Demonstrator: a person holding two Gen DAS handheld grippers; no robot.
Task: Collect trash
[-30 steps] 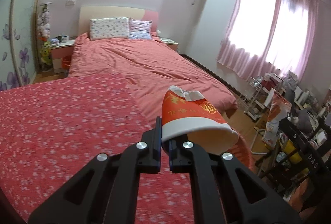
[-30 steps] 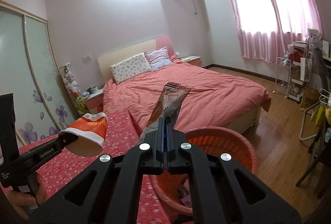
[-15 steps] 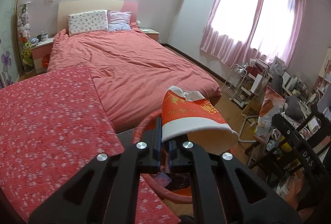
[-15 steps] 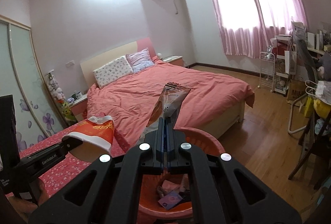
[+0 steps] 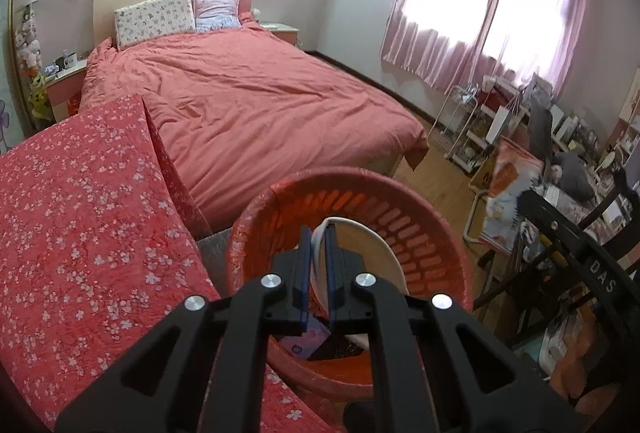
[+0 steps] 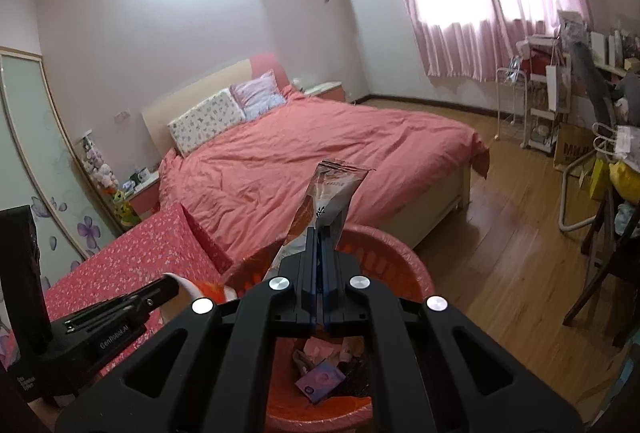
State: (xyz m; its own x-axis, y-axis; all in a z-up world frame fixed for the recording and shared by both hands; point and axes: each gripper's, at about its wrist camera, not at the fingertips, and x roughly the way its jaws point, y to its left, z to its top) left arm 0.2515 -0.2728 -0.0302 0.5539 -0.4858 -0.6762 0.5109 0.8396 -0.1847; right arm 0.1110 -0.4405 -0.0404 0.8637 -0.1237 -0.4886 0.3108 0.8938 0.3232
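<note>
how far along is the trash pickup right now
Done: some scraps, including a purple packet, already lie in the red basket. In hand: the left gripper pinches a paper cup over the basket; the right gripper holds a snack wrapper above it. Left: dropping both in.

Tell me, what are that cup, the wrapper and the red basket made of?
The cup looks like paper: matte white wall, thin rolled rim. The wrapper seems glossy plastic film, creased, with a crimped top edge. The basket looks like moulded plastic, smooth with slotted walls.
</note>
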